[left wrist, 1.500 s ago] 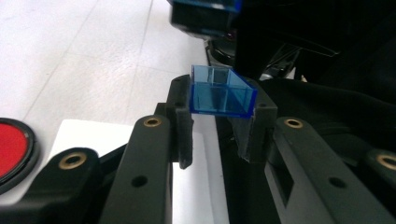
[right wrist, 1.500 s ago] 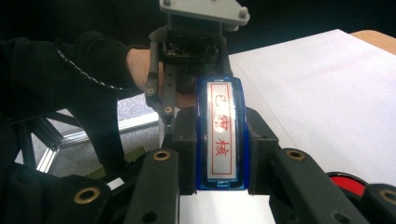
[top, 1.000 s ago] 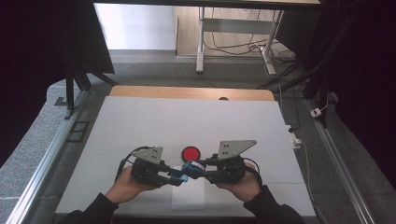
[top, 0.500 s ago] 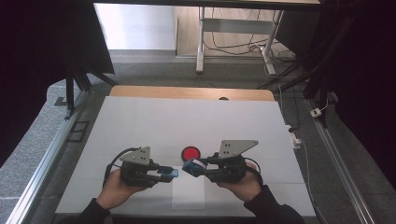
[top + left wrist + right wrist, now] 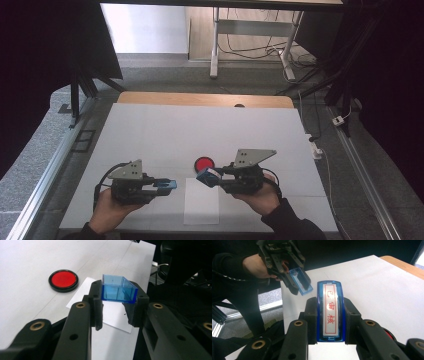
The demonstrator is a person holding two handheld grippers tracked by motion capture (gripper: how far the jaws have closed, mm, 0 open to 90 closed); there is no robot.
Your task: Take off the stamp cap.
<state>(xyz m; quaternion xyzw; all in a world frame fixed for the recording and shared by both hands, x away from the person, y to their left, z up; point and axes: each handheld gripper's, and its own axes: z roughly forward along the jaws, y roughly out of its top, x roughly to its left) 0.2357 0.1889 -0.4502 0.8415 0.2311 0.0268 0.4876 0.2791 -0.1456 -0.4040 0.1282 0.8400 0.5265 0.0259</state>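
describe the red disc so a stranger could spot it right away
On the white table, look just past the paper sheet, between the two grippers. The disc lies flat there: round, red, black-rimmed, the only thing not held.

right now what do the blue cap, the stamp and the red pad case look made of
Blue cap: likely clear tinted plastic, glossy; you can see through its walls. Stamp: glossy blue plastic body, with a white face printed in red. Red pad case: black rim, probably plastic or metal, around a matte red pad.
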